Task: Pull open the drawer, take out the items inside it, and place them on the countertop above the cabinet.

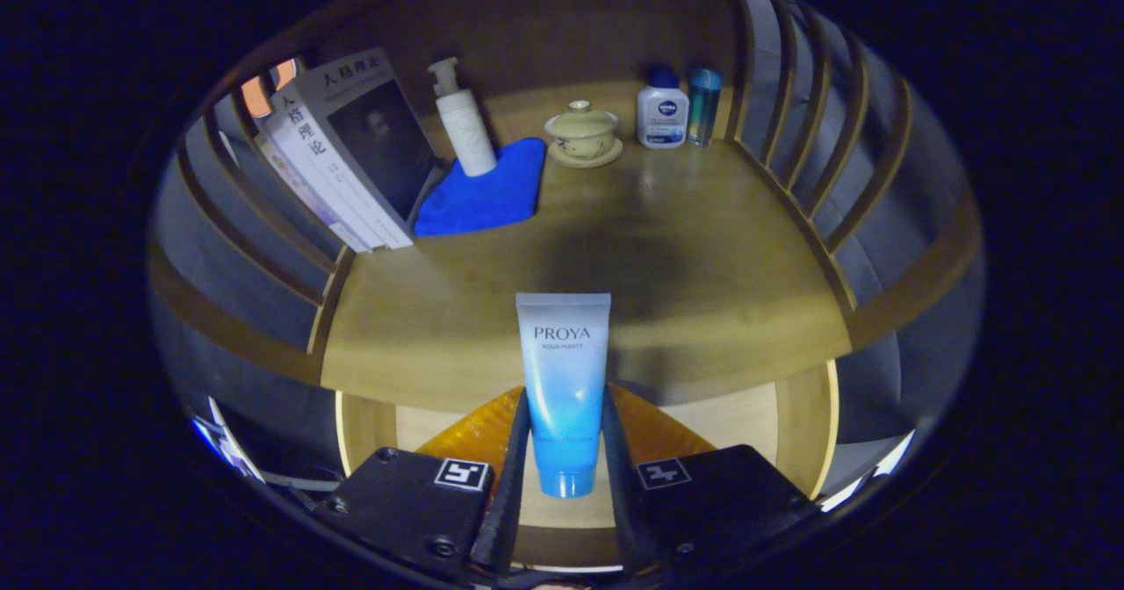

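While the gripper [566, 449] hangs over the open wooden drawer [803, 432], its two fingers are closed on the lower body of a blue-and-white plastic cosmetic tube [564, 379], one pressing each side just above the cap. The tube stands cap-down and flat end up, between the fingers, lifted out of the drawer and in front of the countertop's near edge. An orange, crinkly packet [654, 432] lies in the drawer below it.

Such a tube is likely light, soft-walled and somewhat slick; a firm hold low on the body, near the stiffer shoulder, looks safest, since squeezing the middle could let it slide or bulge.

Beyond the fingers, the wooden countertop [702, 248] has a bare central patch. Farther back sit leaning books [338, 147], a white pump bottle [461, 125] on a blue cloth [487, 195], a pale lidded teacup on a saucer [583, 133], a small white bottle [662, 111] and a teal cylindrical bottle [703, 105] just beside it.
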The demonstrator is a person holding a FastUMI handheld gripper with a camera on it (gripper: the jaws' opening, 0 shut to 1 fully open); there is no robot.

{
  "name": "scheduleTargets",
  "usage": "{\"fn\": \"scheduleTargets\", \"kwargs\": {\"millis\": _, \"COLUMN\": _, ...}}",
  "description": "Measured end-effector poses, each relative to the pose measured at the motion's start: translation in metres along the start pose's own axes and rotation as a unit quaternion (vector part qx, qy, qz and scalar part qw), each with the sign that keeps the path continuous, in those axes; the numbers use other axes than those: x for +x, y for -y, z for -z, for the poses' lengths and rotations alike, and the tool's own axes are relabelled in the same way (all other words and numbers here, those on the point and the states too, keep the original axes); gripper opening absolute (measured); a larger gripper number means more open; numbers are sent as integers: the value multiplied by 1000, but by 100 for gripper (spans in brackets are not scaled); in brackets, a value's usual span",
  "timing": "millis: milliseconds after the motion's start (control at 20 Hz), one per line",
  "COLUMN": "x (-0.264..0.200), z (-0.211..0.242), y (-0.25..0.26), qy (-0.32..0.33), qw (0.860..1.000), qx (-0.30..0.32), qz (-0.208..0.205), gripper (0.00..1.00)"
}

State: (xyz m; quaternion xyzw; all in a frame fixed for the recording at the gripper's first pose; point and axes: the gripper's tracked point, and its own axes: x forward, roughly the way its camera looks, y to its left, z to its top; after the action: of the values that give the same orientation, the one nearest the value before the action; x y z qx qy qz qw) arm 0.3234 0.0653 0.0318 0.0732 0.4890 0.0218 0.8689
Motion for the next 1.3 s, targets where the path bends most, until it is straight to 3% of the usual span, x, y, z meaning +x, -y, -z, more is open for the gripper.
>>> {"fn": "scheduleTargets", "kwargs": {"millis": 300, "x": 27, "z": -42, "y": 8, "qy": -6, "qw": 1000, "qx": 17, "qz": 15, "gripper": 48}}
{"fn": "scheduleTargets", "kwargs": {"millis": 1300, "x": 62, "z": -47, "y": 17, "qy": -26, "qw": 999, "qx": 19, "qz": 41, "gripper": 50}}
